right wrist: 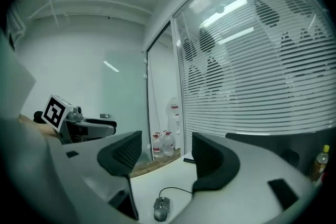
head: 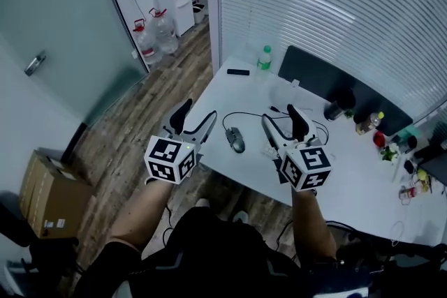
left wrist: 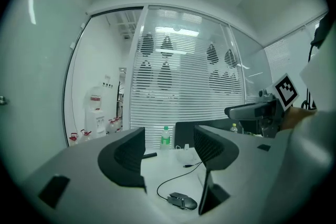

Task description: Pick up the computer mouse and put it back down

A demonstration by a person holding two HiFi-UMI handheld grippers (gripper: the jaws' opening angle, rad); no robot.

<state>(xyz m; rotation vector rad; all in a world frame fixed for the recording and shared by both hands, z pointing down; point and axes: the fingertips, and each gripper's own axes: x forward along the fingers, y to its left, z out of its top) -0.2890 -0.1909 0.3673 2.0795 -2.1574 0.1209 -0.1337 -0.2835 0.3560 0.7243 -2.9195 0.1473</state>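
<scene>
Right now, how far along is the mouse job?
Nothing looks done: the mouse lies on the table. In hand: nothing; the left gripper and right gripper hover open and empty, one on each side of it. Left: grasp, lift, set down.

Both grippers are held out in front of the body, side by side and well apart. In the head view the left gripper (head: 197, 118) is aimed toward 1 o'clock and the right gripper (head: 283, 123) toward 11 o'clock, so that they converge. Each is held near level. Both pairs of jaws are spread wide. The bare left forearm (head: 140, 213) is seen at 7 o'clock, the right forearm (head: 312, 220) at 5 o'clock.
</scene>
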